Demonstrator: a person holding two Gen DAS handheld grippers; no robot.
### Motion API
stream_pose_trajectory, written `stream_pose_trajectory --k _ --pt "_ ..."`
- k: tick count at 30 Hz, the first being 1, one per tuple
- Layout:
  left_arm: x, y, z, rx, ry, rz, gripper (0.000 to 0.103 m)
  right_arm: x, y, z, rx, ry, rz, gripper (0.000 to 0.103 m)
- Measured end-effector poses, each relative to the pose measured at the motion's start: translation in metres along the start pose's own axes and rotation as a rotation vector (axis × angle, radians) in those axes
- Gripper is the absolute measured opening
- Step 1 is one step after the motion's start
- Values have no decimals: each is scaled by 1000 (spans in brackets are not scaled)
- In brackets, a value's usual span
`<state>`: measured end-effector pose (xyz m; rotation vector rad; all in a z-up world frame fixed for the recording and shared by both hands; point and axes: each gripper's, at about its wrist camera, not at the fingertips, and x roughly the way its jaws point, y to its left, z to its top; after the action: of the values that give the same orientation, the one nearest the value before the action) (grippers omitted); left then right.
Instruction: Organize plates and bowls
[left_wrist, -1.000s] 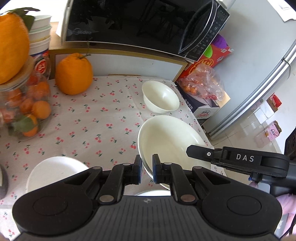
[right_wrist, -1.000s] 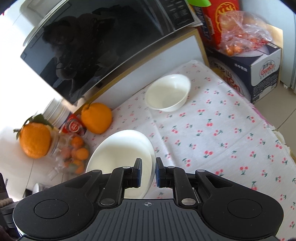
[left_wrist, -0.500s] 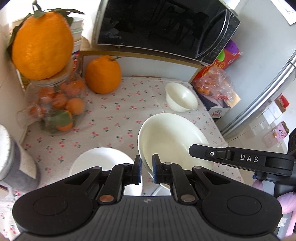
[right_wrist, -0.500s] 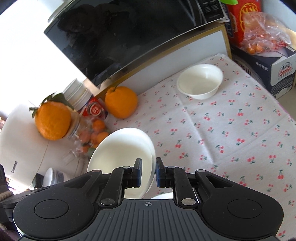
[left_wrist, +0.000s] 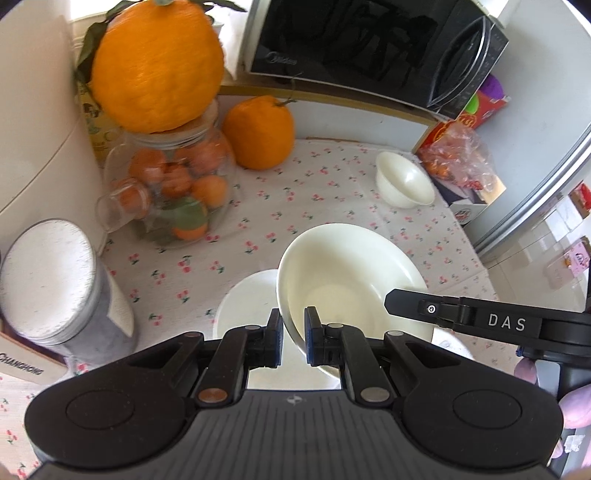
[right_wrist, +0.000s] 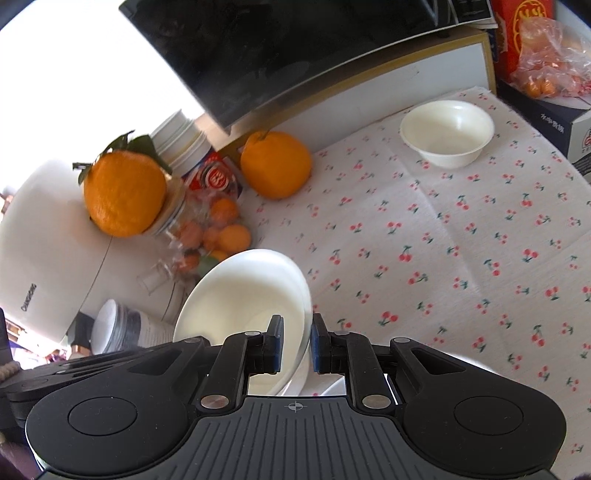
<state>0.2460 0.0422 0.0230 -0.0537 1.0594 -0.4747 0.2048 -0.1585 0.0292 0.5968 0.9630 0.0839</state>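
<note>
My left gripper (left_wrist: 293, 341) is shut on the near rim of a large cream plate (left_wrist: 347, 273), held above the cherry-print tablecloth. My right gripper (right_wrist: 297, 345) is shut on the opposite rim of the same plate (right_wrist: 243, 295); its body shows at the right of the left wrist view (left_wrist: 480, 321). A white plate (left_wrist: 247, 299) lies on the cloth under and left of the held plate. A small cream bowl (left_wrist: 404, 184) stands at the far right of the table, also in the right wrist view (right_wrist: 448, 133).
A glass jar of oranges (left_wrist: 177, 192) with a big orange (left_wrist: 155, 62) on top stands at left, another orange (left_wrist: 258, 133) behind it. A grey canister (left_wrist: 55, 284), a microwave (left_wrist: 369, 48) and a bag of fruit (left_wrist: 461, 158) ring the table.
Both grippers have carried the large plate leftward and back, over the white plate. The jar and canister have come closer; the small bowl is farther away.
</note>
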Motion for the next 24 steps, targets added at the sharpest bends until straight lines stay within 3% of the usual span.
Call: stream_pose_trajectory --k 24 --pt "8 21 -7 44 77 91 11 29 21 -23 -82 72 -24 15"
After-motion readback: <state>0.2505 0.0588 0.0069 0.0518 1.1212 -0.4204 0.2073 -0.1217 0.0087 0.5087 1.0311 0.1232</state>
